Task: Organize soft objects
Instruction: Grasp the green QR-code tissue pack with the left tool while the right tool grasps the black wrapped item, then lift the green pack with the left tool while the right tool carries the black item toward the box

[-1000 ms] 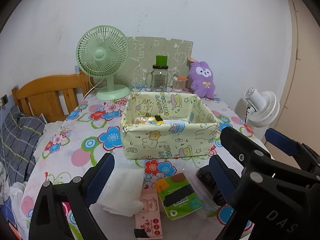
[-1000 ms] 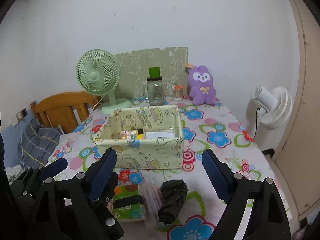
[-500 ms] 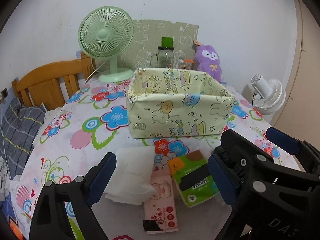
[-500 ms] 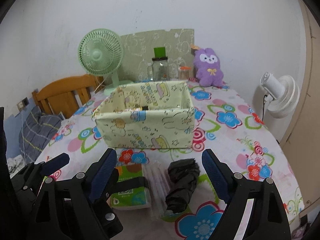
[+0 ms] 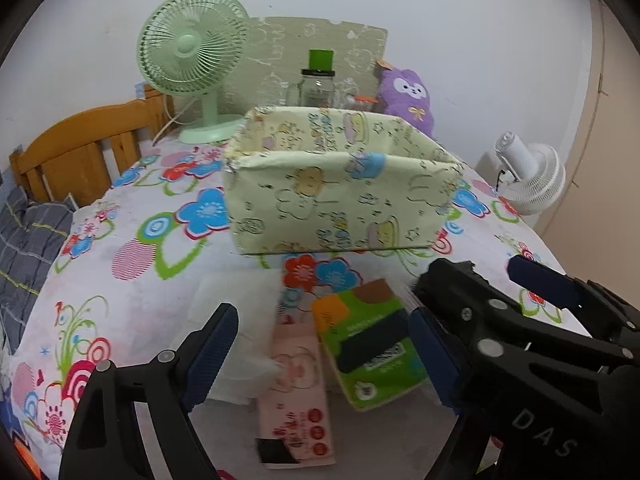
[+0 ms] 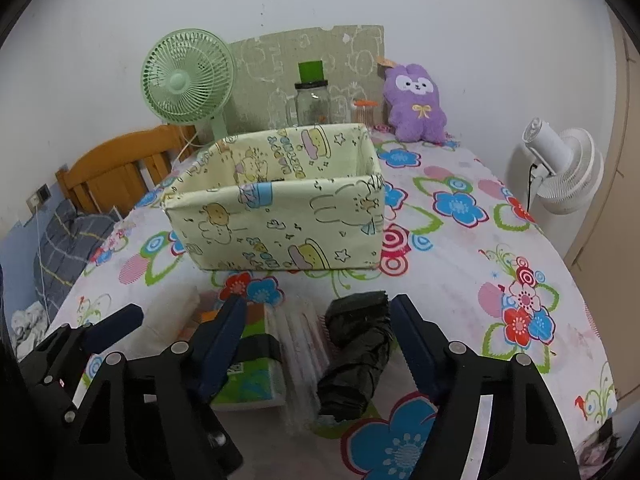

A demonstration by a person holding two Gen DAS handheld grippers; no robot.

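Only the right wrist view shows the black folded bundle [image 6: 356, 354]; it lies between the closing, still apart fingers of the right hand-held gripper [image 6: 316, 344]. The left hand-held gripper [image 5: 320, 354], also closing but apart, frames the pink tissue pack [image 5: 294, 396].

Bench [image 6: 472, 264] cover: smooth floral-print cloth or vinyl, slight sheen. Storage box [image 6: 280, 224]: matt printed fabric, soft creased walls. Green tissue pack [image 5: 370, 354] and pink tissue pack [image 5: 294, 396]: glossy plastic wrap. Black bundle [image 6: 356, 360]: crinkled, faintly shiny film or cloth. Plush bunny [image 6: 416, 106]: fuzzy purple pile. Jar [image 6: 313, 106]: clear glass. Green fan [image 6: 188, 80]: smooth plastic. Headboard [image 5: 80, 152]: varnished wood.
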